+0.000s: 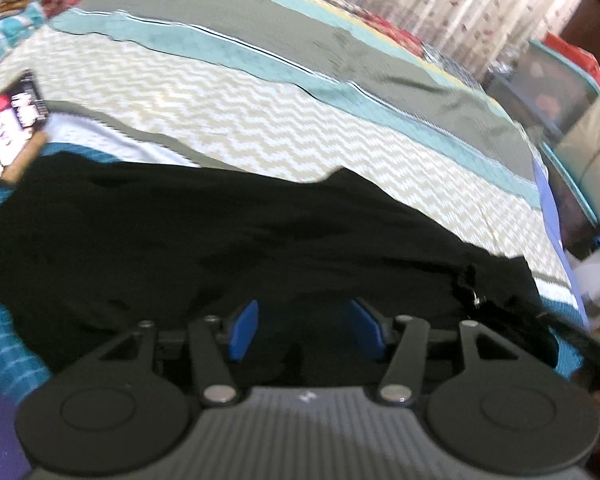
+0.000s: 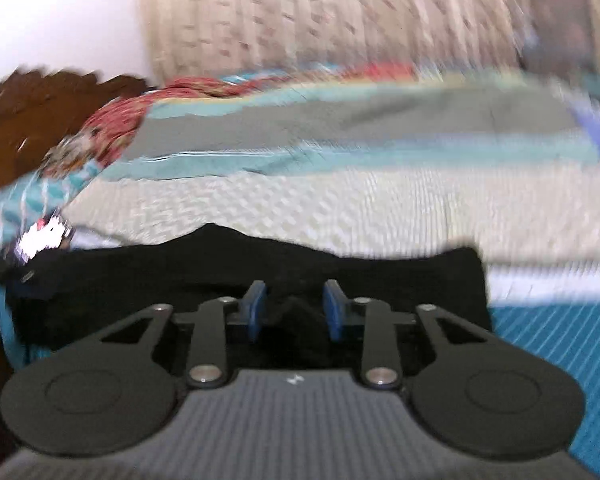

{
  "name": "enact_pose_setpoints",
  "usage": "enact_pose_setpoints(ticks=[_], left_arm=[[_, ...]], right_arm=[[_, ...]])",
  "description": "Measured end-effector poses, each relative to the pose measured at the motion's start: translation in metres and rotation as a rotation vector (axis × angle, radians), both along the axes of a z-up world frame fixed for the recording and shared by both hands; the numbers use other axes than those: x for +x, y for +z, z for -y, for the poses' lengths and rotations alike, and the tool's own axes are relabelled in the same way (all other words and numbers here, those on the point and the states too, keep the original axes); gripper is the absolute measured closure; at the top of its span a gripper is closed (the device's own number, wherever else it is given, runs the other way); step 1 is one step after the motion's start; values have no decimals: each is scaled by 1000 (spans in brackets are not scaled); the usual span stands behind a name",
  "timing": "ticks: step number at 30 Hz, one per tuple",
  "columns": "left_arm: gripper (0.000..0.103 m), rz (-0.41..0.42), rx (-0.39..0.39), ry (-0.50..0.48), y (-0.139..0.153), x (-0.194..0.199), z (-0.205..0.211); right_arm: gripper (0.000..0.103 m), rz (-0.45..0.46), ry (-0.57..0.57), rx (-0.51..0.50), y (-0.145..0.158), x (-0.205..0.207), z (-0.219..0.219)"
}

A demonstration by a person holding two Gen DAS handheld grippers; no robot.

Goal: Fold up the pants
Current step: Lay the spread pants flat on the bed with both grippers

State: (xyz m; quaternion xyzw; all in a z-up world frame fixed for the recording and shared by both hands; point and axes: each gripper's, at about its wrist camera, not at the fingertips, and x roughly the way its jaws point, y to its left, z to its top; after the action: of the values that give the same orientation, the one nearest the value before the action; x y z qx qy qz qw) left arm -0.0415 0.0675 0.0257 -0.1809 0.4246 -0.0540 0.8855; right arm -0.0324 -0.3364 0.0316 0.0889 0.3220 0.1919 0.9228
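Note:
Black pants (image 1: 220,240) lie bunched across the near part of a bed. In the left wrist view my left gripper (image 1: 306,328) is open, its blue pads (image 1: 242,330) wide apart just over the near edge of the pants. In the right wrist view the same pants (image 2: 180,276) spread below my right gripper (image 2: 294,308). Its blue pads (image 2: 256,310) stand apart with a fold of black cloth bunched between them. The view is blurred and I cannot tell whether the pads touch the cloth.
The bed has a striped quilt (image 1: 260,120) with cream zigzag, teal and grey bands. A black and white tag (image 1: 8,124) lies at the left by the pants. A curtain (image 2: 320,12) hangs behind the bed. Boxes (image 1: 552,80) stand at the right.

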Motion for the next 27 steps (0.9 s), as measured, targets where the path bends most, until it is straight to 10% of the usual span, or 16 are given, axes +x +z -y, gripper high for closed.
enact_pose_setpoints(ticks=[4, 13, 20, 27], left_arm=[[45, 43, 19, 69, 10, -24, -35], [7, 37, -14, 342, -1, -55, -127], [0, 27, -154, 405, -37, -42, -167], [7, -2, -256, 452, -70, -27, -182]], right_arm=[[69, -79, -5, -53, -31, 7, -20], [56, 32, -22, 31, 23, 0, -61], [68, -291, 258, 223, -10, 41, -202], [76, -408, 398, 245, -21, 77, -329]])
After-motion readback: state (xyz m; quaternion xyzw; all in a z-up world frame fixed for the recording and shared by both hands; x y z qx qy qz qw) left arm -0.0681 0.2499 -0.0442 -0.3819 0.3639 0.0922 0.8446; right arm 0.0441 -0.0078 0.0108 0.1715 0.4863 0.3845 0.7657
